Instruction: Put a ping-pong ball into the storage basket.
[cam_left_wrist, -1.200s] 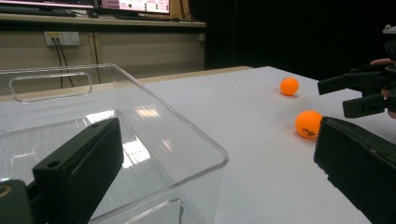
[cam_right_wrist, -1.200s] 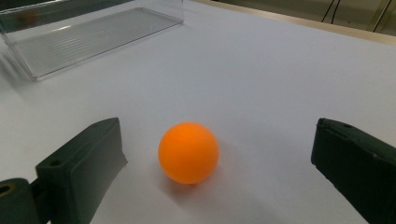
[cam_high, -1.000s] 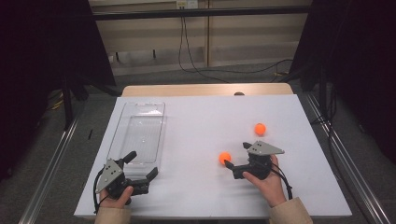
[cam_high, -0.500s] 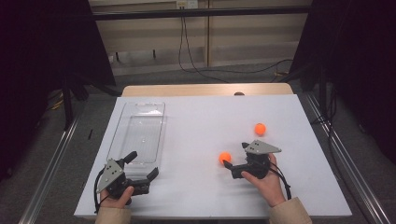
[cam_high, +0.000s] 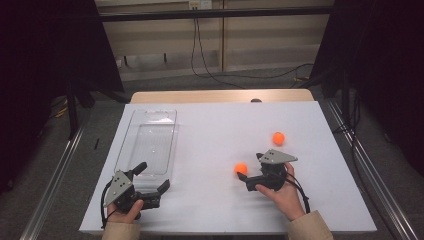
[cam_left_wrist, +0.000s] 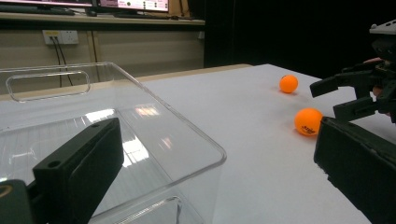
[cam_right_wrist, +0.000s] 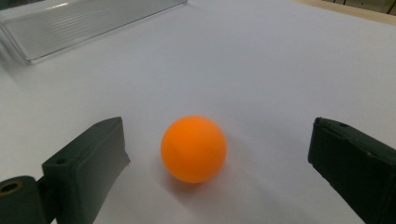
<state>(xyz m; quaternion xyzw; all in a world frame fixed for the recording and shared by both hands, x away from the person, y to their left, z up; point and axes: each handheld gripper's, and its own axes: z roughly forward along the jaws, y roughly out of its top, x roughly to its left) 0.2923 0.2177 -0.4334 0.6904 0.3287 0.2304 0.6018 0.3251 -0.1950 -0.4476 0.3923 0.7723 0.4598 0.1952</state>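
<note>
Looking down from the high view, your right gripper (cam_high: 244, 178) stands spread just short of the near orange ball (cam_high: 241, 168) on the white table (cam_high: 215, 130), toward its near right edge; your left gripper (cam_high: 150, 179) gapes by the clear tray (cam_high: 148, 142). In the left gripper view, a second ball (cam_left_wrist: 288, 83) lies farther off. In the right gripper view, jaws apart flank the ball, untouched.

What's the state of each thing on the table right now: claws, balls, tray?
Right claw: open, jaws either side of the near ball, not touching it.
Left claw: open, at the tray's near end, holding nothing.
Near ball: on the table, free.
Far ball: on the table, free.
Clear tray: upright, empty.
</note>
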